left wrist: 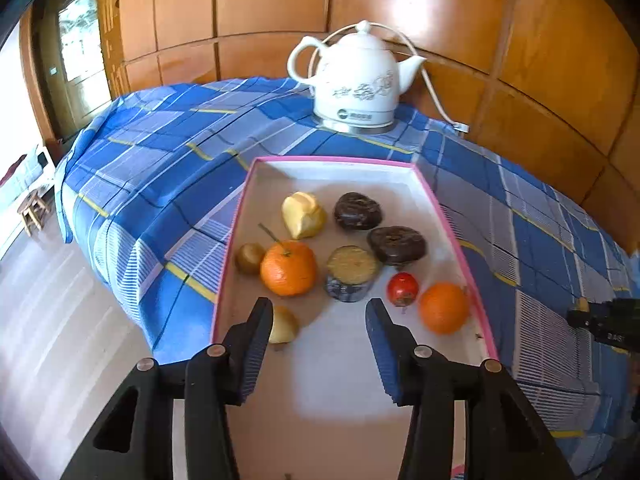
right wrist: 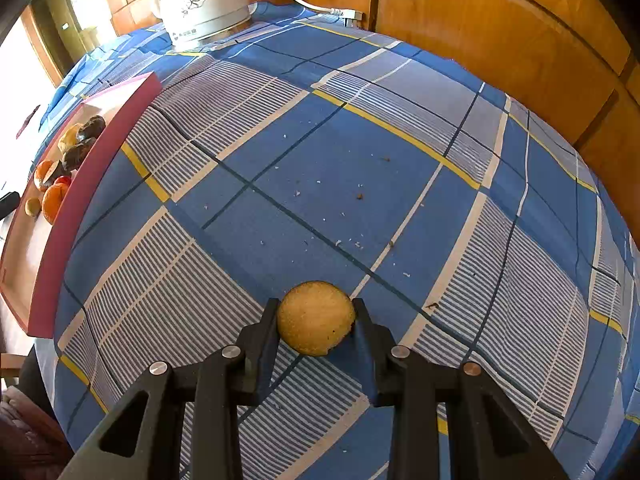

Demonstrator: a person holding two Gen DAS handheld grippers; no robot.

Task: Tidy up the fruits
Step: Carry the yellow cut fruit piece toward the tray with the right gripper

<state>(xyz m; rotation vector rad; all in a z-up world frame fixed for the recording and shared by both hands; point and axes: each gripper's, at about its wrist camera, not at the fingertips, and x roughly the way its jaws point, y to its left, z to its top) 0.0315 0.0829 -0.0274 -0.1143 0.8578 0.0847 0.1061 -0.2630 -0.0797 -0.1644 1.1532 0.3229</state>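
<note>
A pink-rimmed tray on the blue plaid cloth holds a stemmed orange, a second orange, a red fruit, a small brown fruit, a yellow piece, a pale fruit, two dark round pieces and a cut cylinder. My left gripper is open and empty over the tray's near end. My right gripper is shut on a round yellow fruit, just above the cloth, to the right of the tray.
A white ceramic kettle with a cord stands at the table's back against the wooden wall panels. The cloth carries small crumbs. The floor and a small stool lie off the table's left edge.
</note>
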